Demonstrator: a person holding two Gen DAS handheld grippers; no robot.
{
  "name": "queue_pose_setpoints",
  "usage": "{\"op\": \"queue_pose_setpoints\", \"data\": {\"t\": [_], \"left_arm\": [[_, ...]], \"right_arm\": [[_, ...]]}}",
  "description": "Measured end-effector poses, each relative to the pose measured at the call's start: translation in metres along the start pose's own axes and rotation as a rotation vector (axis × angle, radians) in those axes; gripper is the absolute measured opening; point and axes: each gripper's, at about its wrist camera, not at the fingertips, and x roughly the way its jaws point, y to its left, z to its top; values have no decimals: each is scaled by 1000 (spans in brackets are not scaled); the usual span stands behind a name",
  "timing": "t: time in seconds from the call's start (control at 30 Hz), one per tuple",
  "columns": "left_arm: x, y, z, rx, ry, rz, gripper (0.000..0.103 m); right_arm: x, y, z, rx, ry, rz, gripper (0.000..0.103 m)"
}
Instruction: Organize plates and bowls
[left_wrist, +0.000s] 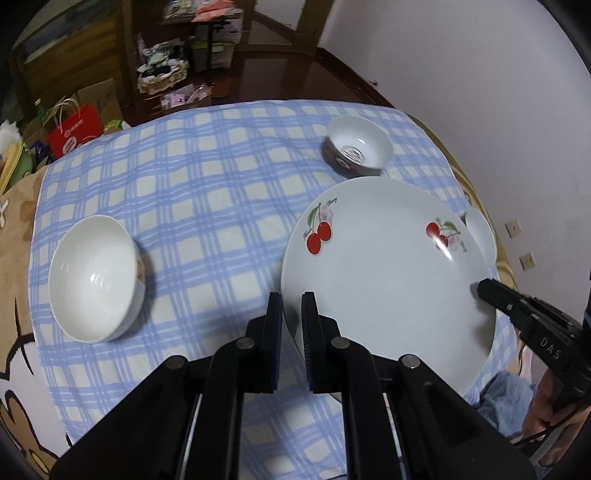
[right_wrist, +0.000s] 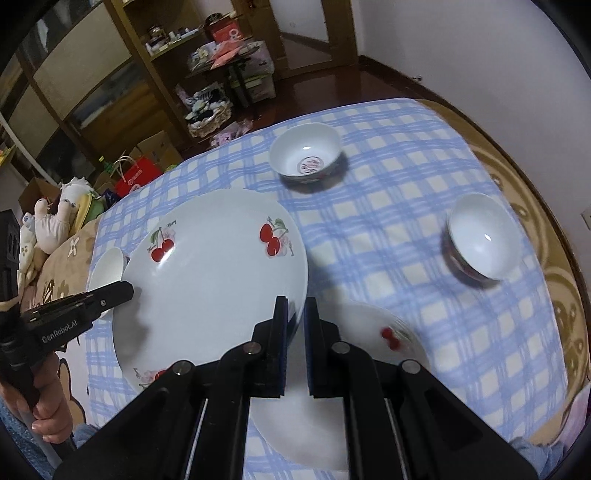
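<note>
Both grippers pinch the cherry plate (left_wrist: 384, 266) by opposite rims, left gripper (left_wrist: 291, 306), right gripper (right_wrist: 295, 310), holding it above the checked cloth (left_wrist: 207, 177). A second plate (right_wrist: 373, 332) lies just beneath. Three bowls ring it: white bowl (left_wrist: 92, 277), patterned bowl (right_wrist: 306, 158), dark-sided bowl (right_wrist: 480, 236).
</note>
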Motion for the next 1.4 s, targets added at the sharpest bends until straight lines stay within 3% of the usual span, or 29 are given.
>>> {"op": "queue_pose_setpoints", "data": {"t": [0.53,1.0,1.03,1.1,1.13,1.2,1.27,1.4], "left_arm": [[16,-66,-29,115,75,-48,10],[48,-77,-50,167,155,-26,10],[49,-76,-52,165,158,-35,7],[45,-79,-53,158,159,-152,5],[40,-84,-52,161,148,-180,5],[33,-101,-51,232,88,-66,5],[37,-111,-52,278,101,-17,5],[45,-110,-56,286,111,11,5]], "right_arm": [[-37,-64,-46,102,-8,-43,9],[-14,-87,-72,171,52,-38,8],[-12,-87,-73,170,55,-39,8],[-10,-85,-73,168,63,-12,7],[-9,-81,-74,148,67,-39,5],[-1,-77,-77,115,76,-146,4],[7,-84,-81,130,99,-199,5],[7,-91,-81,154,110,-158,5]]}}
